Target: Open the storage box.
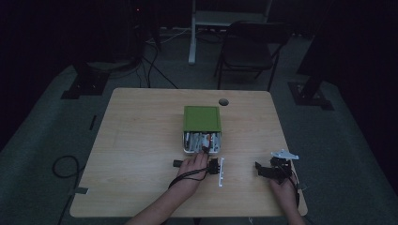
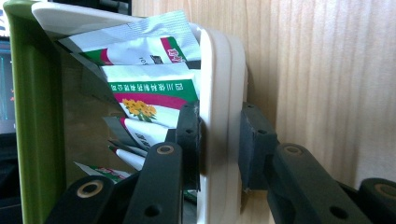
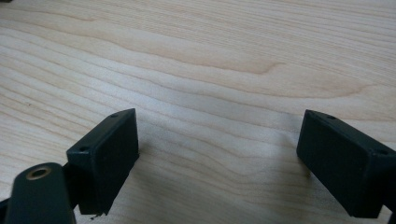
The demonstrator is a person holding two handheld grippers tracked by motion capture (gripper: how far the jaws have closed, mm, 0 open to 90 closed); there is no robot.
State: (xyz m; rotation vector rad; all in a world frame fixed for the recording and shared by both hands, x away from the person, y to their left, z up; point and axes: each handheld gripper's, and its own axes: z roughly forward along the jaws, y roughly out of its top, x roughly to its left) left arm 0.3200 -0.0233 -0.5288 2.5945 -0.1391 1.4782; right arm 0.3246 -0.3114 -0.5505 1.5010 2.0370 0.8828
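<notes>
Clamped left gripper (image 2: 219, 149) on drawer (image 2: 217, 93) front wall; sat mid-table (image 1: 141, 140), 12 o'clock of hand; judged light, stiff, smooth plastic; best gripped at front lip; loose packets (image 2: 149, 93) inside; right gripper (image 3: 217, 163) jaws apart, idle at 3 o'clock.

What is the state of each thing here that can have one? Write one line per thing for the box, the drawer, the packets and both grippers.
Green box: upright on the table, drawer end toward the person.
White drawer: pulled partly out of the box.
Packets: lying loose inside the drawer.
Left gripper: shut on the drawer's front wall, one jaw inside, one outside.
Right gripper: open, holding nothing, over bare table.
</notes>
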